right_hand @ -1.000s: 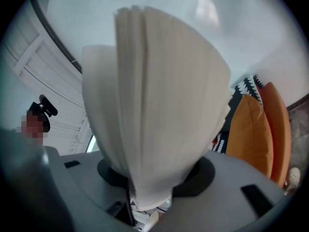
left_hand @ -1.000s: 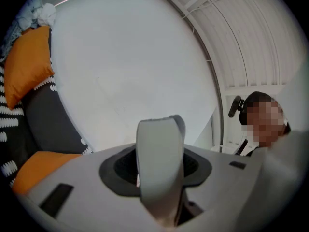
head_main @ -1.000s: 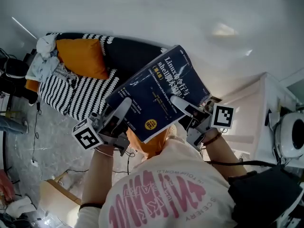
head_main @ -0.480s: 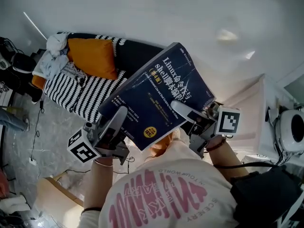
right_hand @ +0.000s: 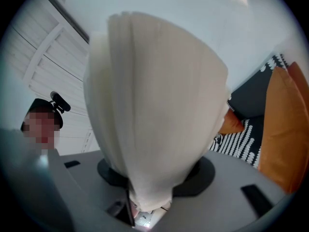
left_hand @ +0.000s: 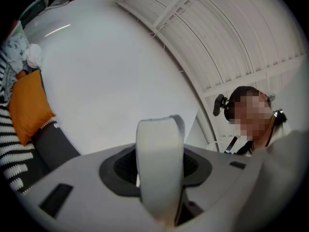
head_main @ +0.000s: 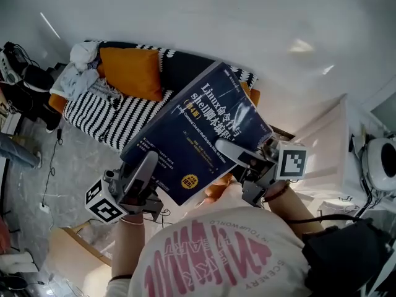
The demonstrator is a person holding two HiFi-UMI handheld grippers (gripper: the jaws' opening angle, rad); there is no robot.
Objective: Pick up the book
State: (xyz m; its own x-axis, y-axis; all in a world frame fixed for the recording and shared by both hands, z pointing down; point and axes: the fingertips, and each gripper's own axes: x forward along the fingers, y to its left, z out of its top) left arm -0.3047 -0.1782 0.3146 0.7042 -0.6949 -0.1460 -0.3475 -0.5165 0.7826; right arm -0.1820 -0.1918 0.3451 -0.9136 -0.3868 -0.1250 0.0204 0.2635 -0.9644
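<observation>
A dark blue paperback book (head_main: 198, 135) with white title print is held up in the air, tilted, in front of the person's chest. My left gripper (head_main: 147, 166) is shut on its lower left edge, one white finger lying over the cover. My right gripper (head_main: 230, 150) is shut on its lower right edge. In the left gripper view the book's cream page edge (left_hand: 159, 163) stands narrow between the jaws. In the right gripper view the book's fanned pages (right_hand: 154, 105) fill the middle, pinched at the bottom.
Below lies a black-and-white striped sofa (head_main: 105, 116) with an orange cushion (head_main: 133, 73) and a heap of pale clothes (head_main: 77, 70). A white cabinet (head_main: 328, 147) stands to the right. A cardboard box (head_main: 74, 246) sits on the grey floor at lower left.
Both grippers have lifted the book higher together. In the head view the book has shifted left over the sofa, and the left gripper sits lower and further left.
</observation>
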